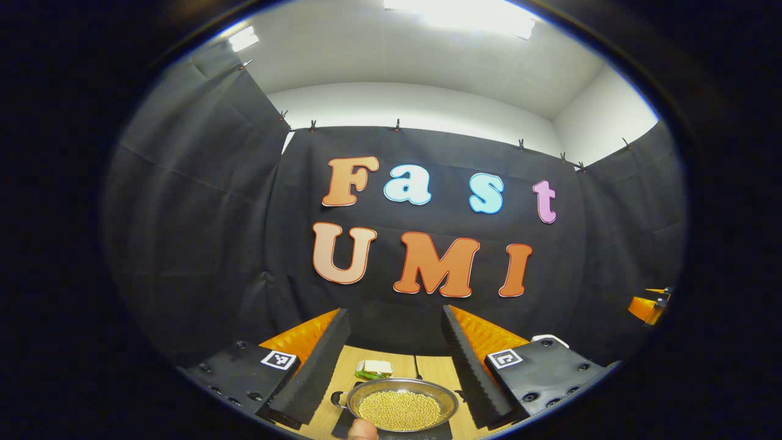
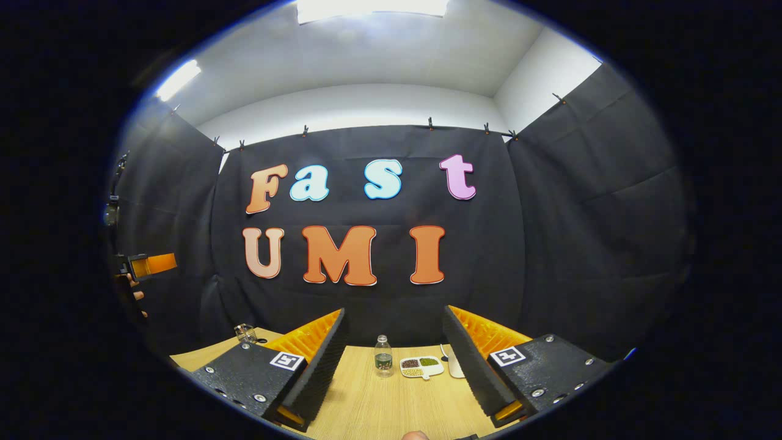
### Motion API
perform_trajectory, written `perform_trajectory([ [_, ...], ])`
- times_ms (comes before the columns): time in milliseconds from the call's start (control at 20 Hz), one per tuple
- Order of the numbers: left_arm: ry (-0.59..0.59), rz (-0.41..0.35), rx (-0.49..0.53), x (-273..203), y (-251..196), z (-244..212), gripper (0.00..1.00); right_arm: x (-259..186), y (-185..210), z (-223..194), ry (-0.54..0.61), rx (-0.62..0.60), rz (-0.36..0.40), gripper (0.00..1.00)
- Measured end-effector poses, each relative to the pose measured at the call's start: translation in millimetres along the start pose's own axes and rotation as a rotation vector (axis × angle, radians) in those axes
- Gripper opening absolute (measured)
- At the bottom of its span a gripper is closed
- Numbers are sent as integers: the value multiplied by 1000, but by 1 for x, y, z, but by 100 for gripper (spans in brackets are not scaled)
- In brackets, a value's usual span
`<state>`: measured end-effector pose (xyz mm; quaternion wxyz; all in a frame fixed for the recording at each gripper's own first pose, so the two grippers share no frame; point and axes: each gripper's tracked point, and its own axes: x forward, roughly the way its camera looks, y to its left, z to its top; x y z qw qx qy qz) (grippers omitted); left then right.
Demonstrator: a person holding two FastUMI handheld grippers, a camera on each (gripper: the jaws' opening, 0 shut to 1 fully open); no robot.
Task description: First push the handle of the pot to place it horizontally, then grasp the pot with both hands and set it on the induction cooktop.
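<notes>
In the left gripper view a shallow metal pot (image 1: 400, 391) full of yellow beans sits low down, below and between my left gripper's fingers. It rests on a flat black slab, seemingly the induction cooktop (image 1: 441, 429). A dark loop handle (image 1: 338, 399) sticks out on the pot's left side. My left gripper (image 1: 394, 318) is open, raised above the pot and holding nothing. My right gripper (image 2: 394, 315) is also open, held over the wooden table (image 2: 391, 403) with nothing between its fingers. Each gripper appears at the edge of the other's view, right gripper (image 1: 650, 305) and left gripper (image 2: 146, 264).
Behind the pot lies a small green and white item (image 1: 374, 368). The right gripper view has a small water bottle (image 2: 383, 355), a divided dish of beans (image 2: 421, 365), a white object (image 2: 455, 366) and a glass jar (image 2: 245, 333) towards the table's back.
</notes>
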<state>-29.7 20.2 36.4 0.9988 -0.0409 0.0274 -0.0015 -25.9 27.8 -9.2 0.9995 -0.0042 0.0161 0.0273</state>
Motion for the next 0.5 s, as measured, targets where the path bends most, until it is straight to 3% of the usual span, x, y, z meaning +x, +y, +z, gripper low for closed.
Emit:
perform_trajectory([
  [500,13,-5,20,-4,-10,-6,98,2,-7,-7,10,15,0,95],
])
